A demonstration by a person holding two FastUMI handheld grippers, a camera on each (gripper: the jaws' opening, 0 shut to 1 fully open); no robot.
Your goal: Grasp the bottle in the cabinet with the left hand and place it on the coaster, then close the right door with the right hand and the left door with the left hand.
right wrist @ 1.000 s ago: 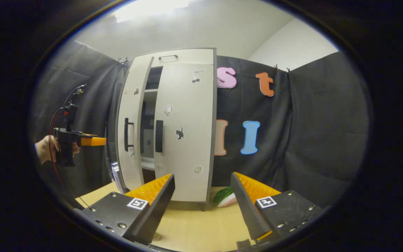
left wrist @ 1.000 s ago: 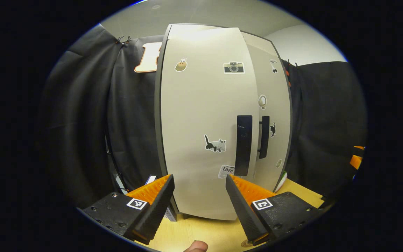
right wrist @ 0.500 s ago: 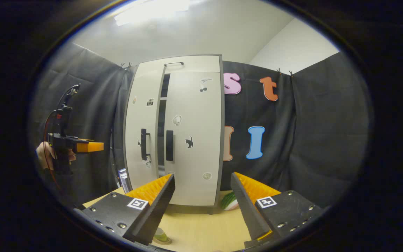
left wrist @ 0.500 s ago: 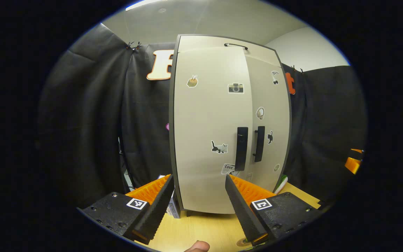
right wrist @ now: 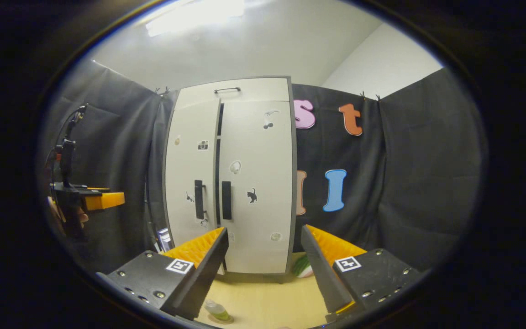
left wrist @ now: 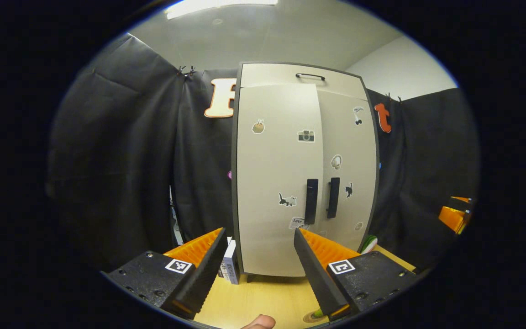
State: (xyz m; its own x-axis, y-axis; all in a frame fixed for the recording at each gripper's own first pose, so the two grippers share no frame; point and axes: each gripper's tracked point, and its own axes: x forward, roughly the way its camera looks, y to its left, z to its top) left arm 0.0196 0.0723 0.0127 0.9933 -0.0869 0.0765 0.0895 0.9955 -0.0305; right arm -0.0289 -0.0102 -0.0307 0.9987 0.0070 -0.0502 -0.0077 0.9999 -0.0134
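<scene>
The left gripper view looked level along its fingers (left wrist: pixel 208 256) at the cabinet (left wrist: pixel 281 183), from its left-hand front, at some distance over the tabletop (left wrist: pixel 263 297). The right gripper view faced the cabinet (right wrist: pixel 254 183) from farther right, about as far. Both shared the cabinet doors and the tabletop (right wrist: pixel 267 297).

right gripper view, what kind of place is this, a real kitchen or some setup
Most likely a staged recording booth, not a real kitchen. Black cloth hangs as walls behind a small sticker-covered cabinet that stands on a light wooden tabletop, and a person's hand holds the left claw beside it.
</scene>
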